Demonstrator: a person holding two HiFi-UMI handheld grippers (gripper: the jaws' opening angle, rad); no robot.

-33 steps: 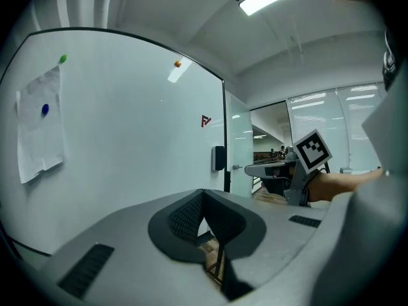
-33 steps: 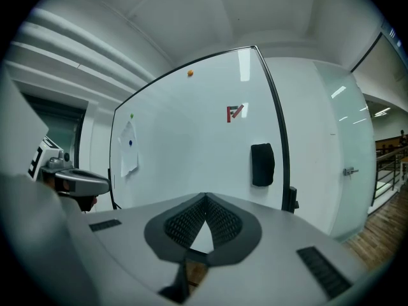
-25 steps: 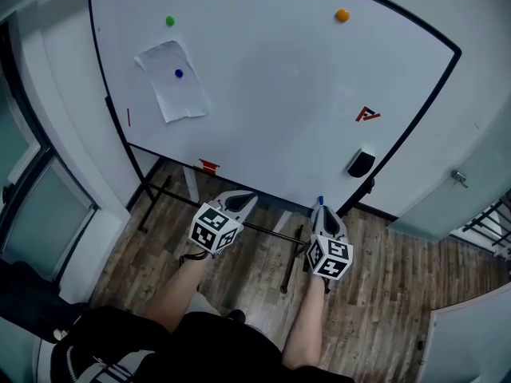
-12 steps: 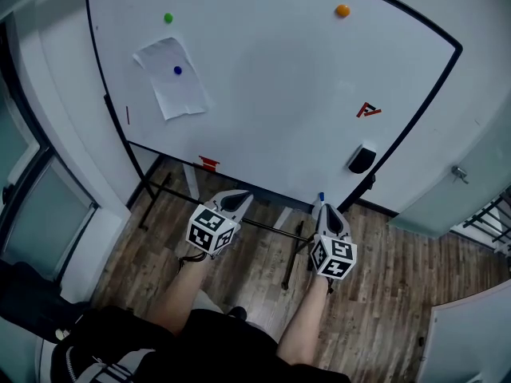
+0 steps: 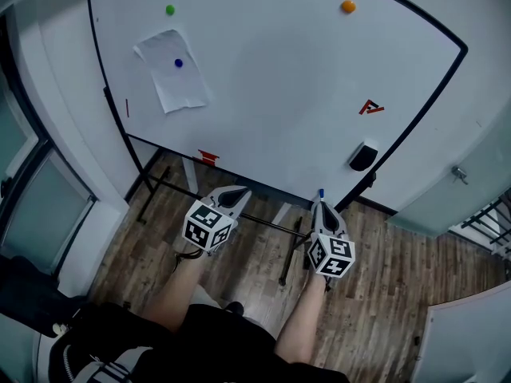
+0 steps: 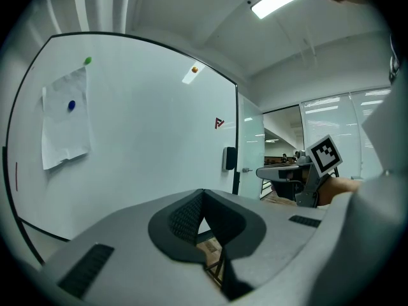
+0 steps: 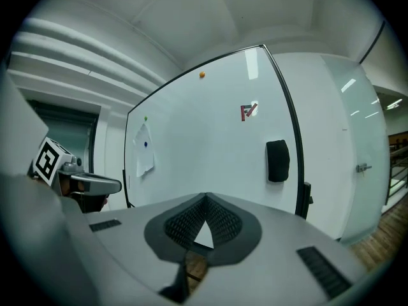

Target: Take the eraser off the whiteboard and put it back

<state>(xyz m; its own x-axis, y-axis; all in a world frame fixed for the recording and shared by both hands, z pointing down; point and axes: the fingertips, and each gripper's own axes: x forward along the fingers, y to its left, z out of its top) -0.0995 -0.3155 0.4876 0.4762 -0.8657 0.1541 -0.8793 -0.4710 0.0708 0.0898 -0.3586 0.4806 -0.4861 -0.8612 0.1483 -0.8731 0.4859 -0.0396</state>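
Your left gripper [image 5: 239, 192] and right gripper [image 5: 320, 203] have barely shifted, jaws together and empty; the black eraser [image 5: 363, 156] clings upright to the whiteboard [image 5: 271, 86], lower right.

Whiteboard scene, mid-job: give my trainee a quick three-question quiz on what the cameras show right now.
1. True or false: the eraser is off the whiteboard.
2. The magnet pinning the paper sheet is: A red, B blue, C black.
3. Fill in: the left tool and right tool are both shut and each hold ____.

Key: 1 false; 2 B; 3 nothing.
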